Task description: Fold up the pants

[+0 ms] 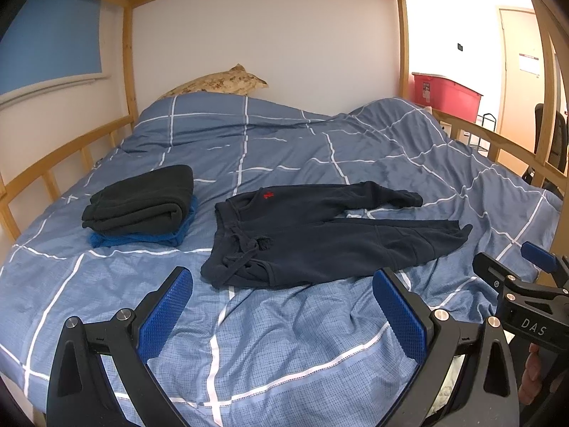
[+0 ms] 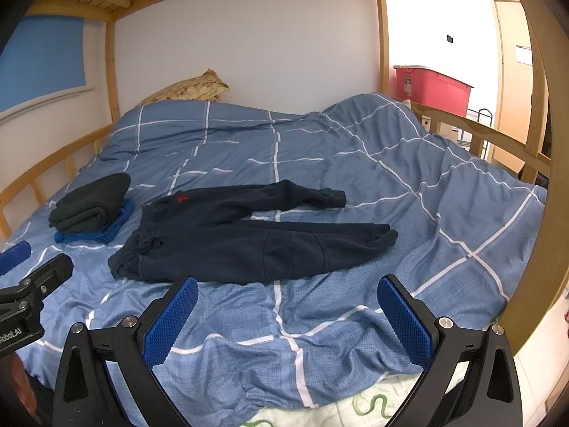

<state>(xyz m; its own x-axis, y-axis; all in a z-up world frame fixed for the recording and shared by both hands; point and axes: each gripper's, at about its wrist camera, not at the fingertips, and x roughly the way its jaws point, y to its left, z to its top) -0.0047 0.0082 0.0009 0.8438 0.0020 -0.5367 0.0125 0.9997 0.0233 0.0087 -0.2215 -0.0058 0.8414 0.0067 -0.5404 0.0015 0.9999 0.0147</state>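
Dark navy pants (image 1: 313, 235) with a small red logo lie spread flat on the blue checked duvet (image 1: 266, 338), waistband to the left, both legs stretching right. They show in the right wrist view too (image 2: 249, 238). My left gripper (image 1: 284, 309) is open and empty, hovering over the duvet just in front of the waistband. My right gripper (image 2: 288, 316) is open and empty, in front of the near leg. The right gripper also shows at the right edge of the left wrist view (image 1: 526, 284).
A stack of folded dark and blue clothes (image 1: 142, 206) sits left of the pants. A patterned pillow (image 1: 220, 82) lies at the head. Wooden bunk rails (image 1: 64, 167) run along the left and right (image 2: 480, 131). A red bin (image 2: 430, 85) stands beyond.
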